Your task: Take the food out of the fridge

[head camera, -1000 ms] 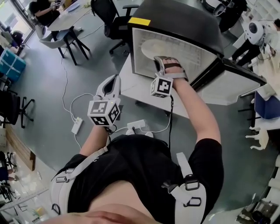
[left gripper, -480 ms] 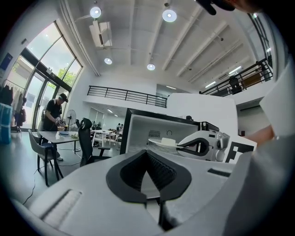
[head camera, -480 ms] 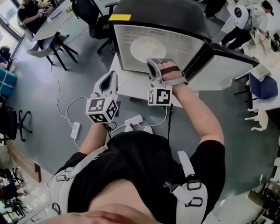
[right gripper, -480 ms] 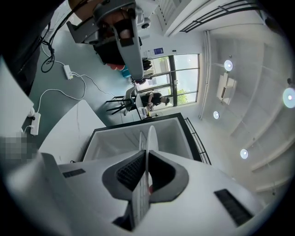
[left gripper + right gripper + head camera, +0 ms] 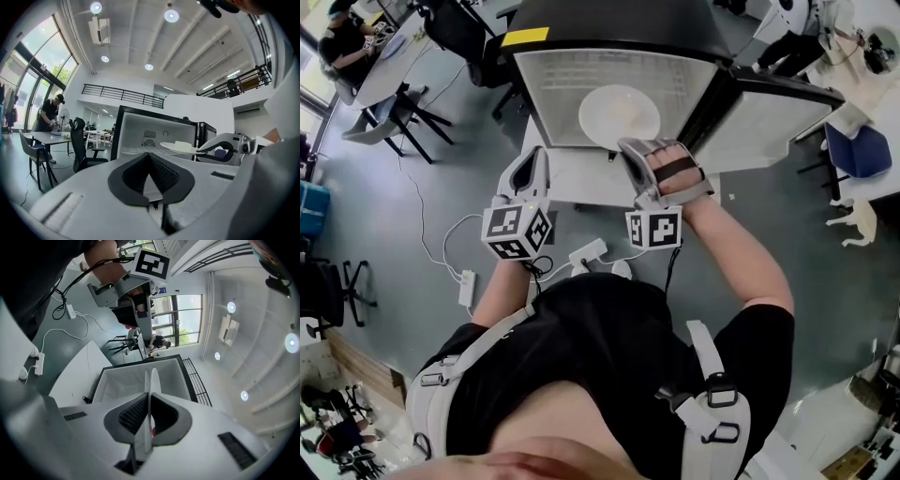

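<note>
grey floor (image 5: 384,216) is lying open to the left of a white table (image 5: 572,183), where a small fridge (image 5: 553,84), black outside and white within, is standing open with its door (image 5: 769,108) swung wide to the right. a white plate (image 5: 617,112) is hanging in the air at the fridge's mouth, its near rim just over the front edge. the right gripper (image 5: 630,152) is pinching that rim, jaws closed on it; its own view is showing the plate edge-on between the pads. the left gripper (image 5: 534,159) is hovering just beside it over the table's bare front strip, touching nothing, its jaws brought together and empty. a yellow label (image 5: 525,37) is sitting on the fridge's top edge, with no writing legible. only the left gripper view is catching the food (image 5: 183,145), a pale block riding on the plate; from overhead it cannot be made out.
</note>
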